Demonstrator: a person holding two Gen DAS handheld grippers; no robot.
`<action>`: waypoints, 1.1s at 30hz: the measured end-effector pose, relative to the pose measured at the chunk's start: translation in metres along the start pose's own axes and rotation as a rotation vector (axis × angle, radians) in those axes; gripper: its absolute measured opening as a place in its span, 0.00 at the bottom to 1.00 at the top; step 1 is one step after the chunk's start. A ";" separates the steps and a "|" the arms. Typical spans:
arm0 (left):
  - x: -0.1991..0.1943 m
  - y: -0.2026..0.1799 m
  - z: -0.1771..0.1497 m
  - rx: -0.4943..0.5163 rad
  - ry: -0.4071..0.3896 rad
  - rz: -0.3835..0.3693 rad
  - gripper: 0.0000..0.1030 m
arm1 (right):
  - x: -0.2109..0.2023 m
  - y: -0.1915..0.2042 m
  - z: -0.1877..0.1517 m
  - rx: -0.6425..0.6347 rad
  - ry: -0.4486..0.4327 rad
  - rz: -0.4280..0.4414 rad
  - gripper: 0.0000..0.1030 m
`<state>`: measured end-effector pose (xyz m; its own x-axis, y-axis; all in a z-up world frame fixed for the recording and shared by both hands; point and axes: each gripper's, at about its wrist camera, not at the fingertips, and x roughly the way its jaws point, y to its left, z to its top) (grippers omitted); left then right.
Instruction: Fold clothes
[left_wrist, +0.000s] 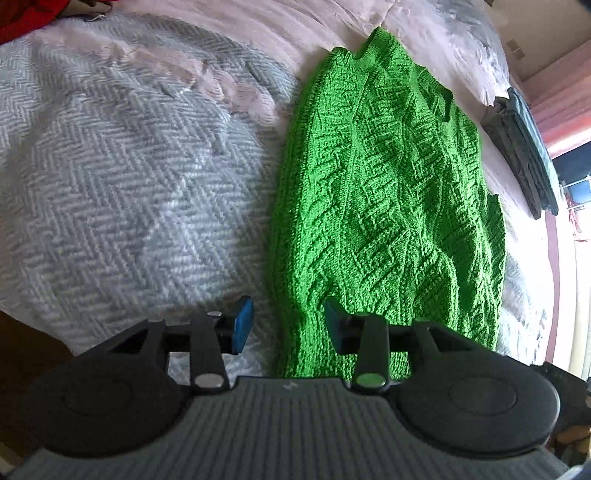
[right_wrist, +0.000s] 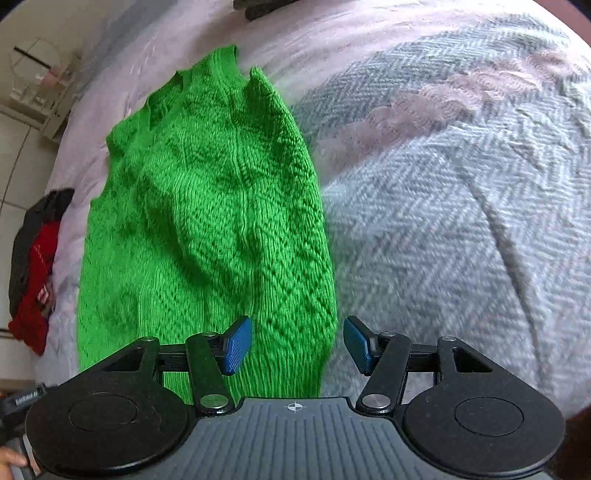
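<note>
Both the left gripper and right gripper hang spread above the green sweater lying on the bed.

Bed, herringbone blanket, green sweater

1. A small black block at the lower left edge of the right wrist view bears pale lettering, too blurred to read.
2. The red garment at the left edge of that view carries a white patch and a thin line of print, neither legible.
3. Nothing in the left wrist view carries writing that can be read.
</note>
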<state>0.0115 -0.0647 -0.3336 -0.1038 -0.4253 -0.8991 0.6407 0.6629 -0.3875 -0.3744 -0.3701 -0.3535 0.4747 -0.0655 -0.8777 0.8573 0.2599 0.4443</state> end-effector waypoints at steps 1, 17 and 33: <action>0.002 0.001 0.000 -0.003 -0.001 -0.008 0.36 | 0.004 -0.002 0.001 0.010 -0.004 0.004 0.57; 0.016 0.001 -0.001 0.105 -0.067 -0.024 0.07 | 0.000 -0.011 -0.007 -0.069 -0.097 -0.042 0.09; 0.025 -0.013 0.074 0.028 -0.107 -0.036 0.34 | 0.012 0.001 0.066 -0.098 -0.158 -0.005 0.69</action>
<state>0.0574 -0.1298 -0.3364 -0.0458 -0.5129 -0.8573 0.6591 0.6293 -0.4117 -0.3549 -0.4345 -0.3522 0.5028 -0.2154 -0.8371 0.8398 0.3512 0.4141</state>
